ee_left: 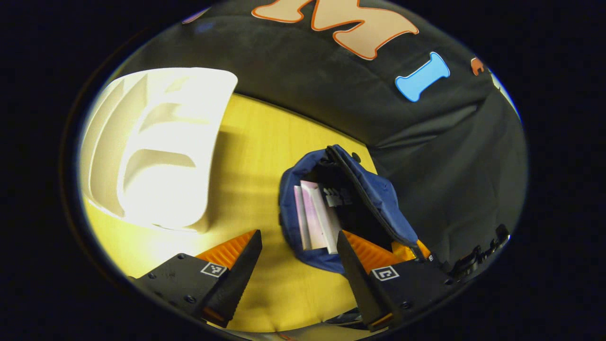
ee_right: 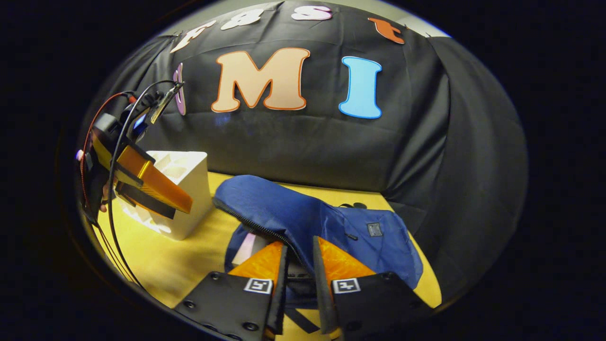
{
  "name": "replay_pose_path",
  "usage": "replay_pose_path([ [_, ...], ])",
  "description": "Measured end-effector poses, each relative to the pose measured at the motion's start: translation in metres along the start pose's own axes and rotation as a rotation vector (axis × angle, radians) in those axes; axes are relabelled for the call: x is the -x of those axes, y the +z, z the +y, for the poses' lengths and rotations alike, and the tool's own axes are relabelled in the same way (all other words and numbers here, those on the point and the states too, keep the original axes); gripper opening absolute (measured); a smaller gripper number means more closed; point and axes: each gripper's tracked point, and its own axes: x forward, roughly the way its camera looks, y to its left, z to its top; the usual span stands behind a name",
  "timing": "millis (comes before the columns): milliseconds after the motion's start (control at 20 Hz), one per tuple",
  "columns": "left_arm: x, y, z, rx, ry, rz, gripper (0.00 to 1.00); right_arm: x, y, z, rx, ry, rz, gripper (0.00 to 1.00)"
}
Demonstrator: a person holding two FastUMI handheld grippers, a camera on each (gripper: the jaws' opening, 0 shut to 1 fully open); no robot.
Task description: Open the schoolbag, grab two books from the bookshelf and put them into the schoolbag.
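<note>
Blue fabric: schoolbag (ee_left: 374, 199) lying on the yellow table (ee_left: 255, 156), zip open, mouth gaping toward the left gripper view; seen also in the right gripper view (ee_right: 331, 222), flap raised in a hump.
Contents: pale books (ee_left: 315, 215) standing on edge inside the mouth, spines running roughly away from the camera; looks like two, count hard to confirm.
Bookshelf: white bookshelf (ee_left: 161, 147) on the table, beside the bag and apart from it; slots look bare from above, glare hides detail.
Left gripper: left gripper (ee_left: 298, 258) above the table, looking down; jaws wide apart, nothing between them. Seen farther off in the right gripper view (ee_right: 156, 189), tilted down, in front of the shelf.
Right gripper: right gripper (ee_right: 299, 265) low at the bag's front edge, jaws nearly together with the zip edge of the flap running into the narrow gap; likely pinching the flap to hold the mouth open, though firm contact by both fingers cannot be confirmed.
Key relation: bag mouth lies just ahead and to the right of the left jaws, the right-hand finger overlapping the rim; books' long axis points forward, away from the fingers.
Progress, as a judgement: books seemingly in; little left but letting go of the flap.
</note>
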Motion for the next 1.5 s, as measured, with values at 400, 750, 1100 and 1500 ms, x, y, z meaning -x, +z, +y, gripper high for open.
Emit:
replay_pose_path([
  [400,0.086,0.019,0.041,-0.052,0.092,-0.138,0.93,0.037,0.059,0.062,-0.088,0.101,-0.109,0.85],
  [750,0.165,0.087,0.048,-0.206,0.163,-0.446,0.93,0.057,0.151,0.106,-0.063,0.107,-0.314,0.93],
  [1100,0.220,0.142,0.041,-0.466,0.235,-0.735,0.92,0.070,0.198,0.123,-0.069,0.101,-0.420,0.92],
  [1500,0.231,0.140,0.032,-0.507,0.195,-0.714,0.92,0.088,0.212,0.157,-0.074,0.101,-0.481,0.92],
])
